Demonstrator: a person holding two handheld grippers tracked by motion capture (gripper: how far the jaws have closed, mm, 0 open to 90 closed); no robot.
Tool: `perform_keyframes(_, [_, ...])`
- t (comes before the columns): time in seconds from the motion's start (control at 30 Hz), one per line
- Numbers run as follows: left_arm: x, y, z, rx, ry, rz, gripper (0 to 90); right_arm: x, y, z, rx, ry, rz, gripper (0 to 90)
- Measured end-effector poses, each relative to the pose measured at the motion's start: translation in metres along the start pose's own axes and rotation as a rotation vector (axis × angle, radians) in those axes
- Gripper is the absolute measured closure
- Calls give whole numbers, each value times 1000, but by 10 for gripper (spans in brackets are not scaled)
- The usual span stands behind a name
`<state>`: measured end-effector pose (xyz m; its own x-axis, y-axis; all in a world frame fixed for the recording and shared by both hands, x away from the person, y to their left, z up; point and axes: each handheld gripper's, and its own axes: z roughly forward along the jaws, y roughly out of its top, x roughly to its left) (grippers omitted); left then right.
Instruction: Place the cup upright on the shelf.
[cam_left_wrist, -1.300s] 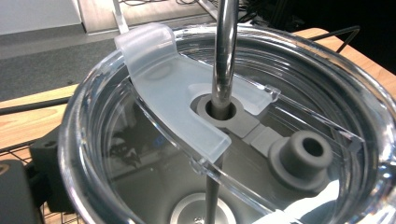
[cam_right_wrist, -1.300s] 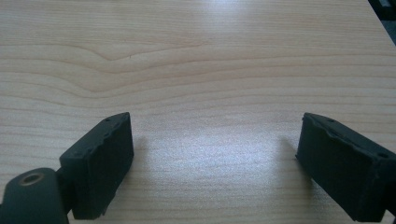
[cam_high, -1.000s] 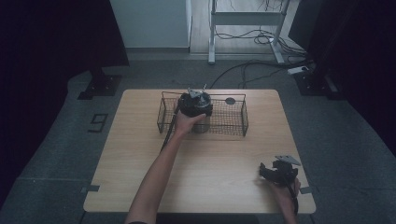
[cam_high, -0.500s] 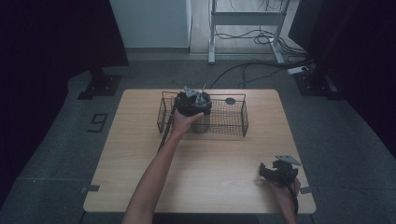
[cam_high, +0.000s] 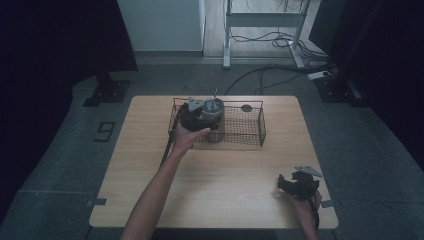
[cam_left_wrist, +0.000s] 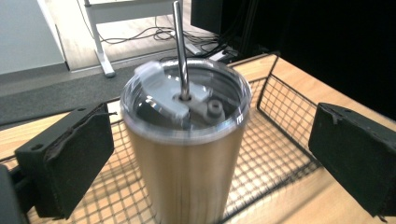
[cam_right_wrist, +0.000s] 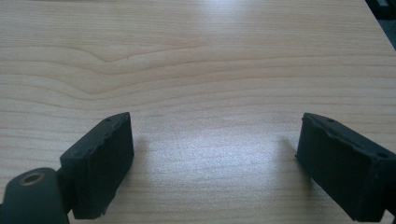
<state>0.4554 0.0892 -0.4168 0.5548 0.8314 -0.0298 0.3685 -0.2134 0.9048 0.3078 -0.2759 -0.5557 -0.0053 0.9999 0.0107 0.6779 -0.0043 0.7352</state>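
We're looking down on a wooden desk (cam_high: 150, 165), and up at its far side sits a black wire basket (cam_high: 252, 131). Inside the basket, toward its left end, a metal tumbler (cam_left_wrist: 187, 163) stands upright, with a clear lid (cam_left_wrist: 154, 100) and a metal straw (cam_left_wrist: 180, 46) rising straight through the middle. Our left gripper (cam_high: 197, 116) is right up at the tumbler: in the left gripper view the jaws stand wide apart, one black pad on either side of the cup, neither touching it. So it brackets the tumbler without clamping it. A small dark round thing (cam_high: 246, 108) lies on the desk just behind the basket; we can't tell what it is. Down at the near right corner, our right gripper (cam_high: 292, 184) rests low over bare wood, well apart from the basket. Its jaws are spread wide too, holding nothing, just woodgrain between the pads.
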Motion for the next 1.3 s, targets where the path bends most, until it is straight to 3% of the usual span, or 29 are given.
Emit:
perform_keyframes(0.5, [-2, -49, -63, 34, -70, 19, 16, 0, 0, 0, 0, -2, 5, 109])
perform_keyframes(0.83, [-10, -85, -94, 64, -63, 47, 18, 0, 0, 0, 1, -2, 5, 111])
perform_keyframes(1.0, [-10, -108, -114, 70, -73, 27, 22, 0, 0, 0, -1, -2, 6, 111])
perform_keyframes(1.3, [-20, -151, -122, 133, -81, 42, 21, 0, 0, 0, 0, -4, 5, 111])
